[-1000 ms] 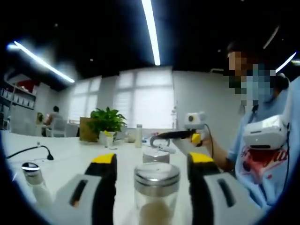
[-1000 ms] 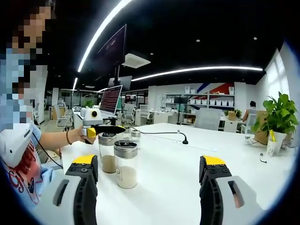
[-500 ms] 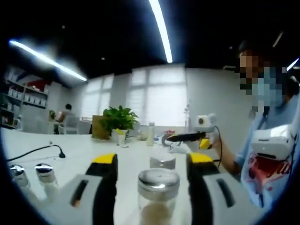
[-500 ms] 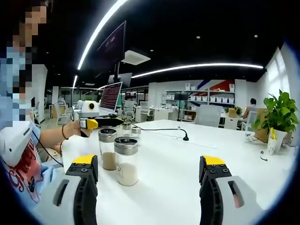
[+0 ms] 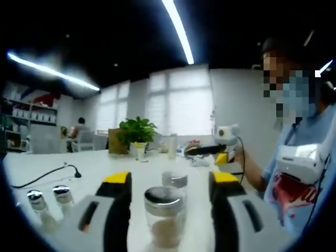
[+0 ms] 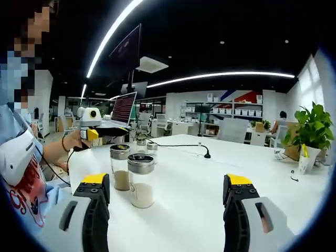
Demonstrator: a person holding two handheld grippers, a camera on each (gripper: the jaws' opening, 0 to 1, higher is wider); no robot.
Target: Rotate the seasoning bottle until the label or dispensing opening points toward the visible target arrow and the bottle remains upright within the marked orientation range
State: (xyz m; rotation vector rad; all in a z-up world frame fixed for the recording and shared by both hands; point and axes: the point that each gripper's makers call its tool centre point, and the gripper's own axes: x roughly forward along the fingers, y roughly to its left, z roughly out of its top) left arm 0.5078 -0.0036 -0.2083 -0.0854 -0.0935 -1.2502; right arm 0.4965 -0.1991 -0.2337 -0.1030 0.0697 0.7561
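Left gripper [image 5: 169,184] lined up on a seasoning bottle [image 5: 164,216], nothing gripped yet.

Both grippers stand wide open and empty; the bottle sits upright on the white table [image 6: 199,178], between the left jaws at 6 o'clock. Closing off-centre could likely tip it into the second bottle [image 5: 174,181] just behind. The right gripper [image 6: 167,199] view shows both bottles at 9 o'clock, outside its jaws; no arrow visible.

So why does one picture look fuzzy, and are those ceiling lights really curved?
Left gripper view: soft all over, the steel-lidded glass seasoning bottle between the jaws blurred, windows glaring white. Right gripper view: sharper, the same kind of bottle crisp. In both, the fisheye lens bows the ceiling light strips.
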